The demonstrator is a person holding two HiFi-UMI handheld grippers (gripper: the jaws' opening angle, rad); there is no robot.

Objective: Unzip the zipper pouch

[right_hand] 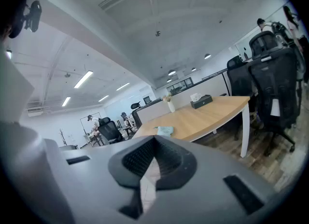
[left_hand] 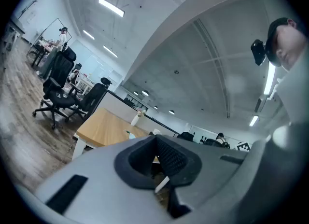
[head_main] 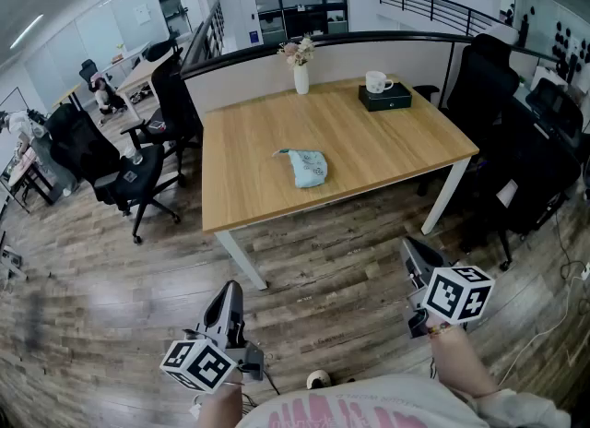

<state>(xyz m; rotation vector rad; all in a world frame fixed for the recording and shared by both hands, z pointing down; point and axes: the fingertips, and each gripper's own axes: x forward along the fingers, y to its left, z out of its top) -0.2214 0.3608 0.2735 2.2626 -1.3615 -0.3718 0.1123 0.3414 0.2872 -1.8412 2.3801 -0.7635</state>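
Observation:
The light blue zipper pouch [head_main: 304, 167] lies flat near the middle of the wooden table [head_main: 369, 154], its zipper pull pointing left. Both grippers hang low over the floor, well short of the table's front edge. My left gripper [head_main: 230, 291] is at the lower left, jaws shut with nothing in them. My right gripper [head_main: 414, 251] is at the lower right, also shut and empty. The right gripper view looks past its gripper [right_hand: 154, 145] to the pouch [right_hand: 165, 130] on the table. In the left gripper view the gripper [left_hand: 157, 143] fills the foreground and the pouch [left_hand: 129, 135] is a small speck.
A white vase of flowers [head_main: 300, 71] and a black tissue box with a white mug [head_main: 384, 94] stand along the table's far edge. Black office chairs stand to the left [head_main: 138, 172] and right [head_main: 502, 122] of the table. Wooden floor [head_main: 332, 269] lies between me and the table.

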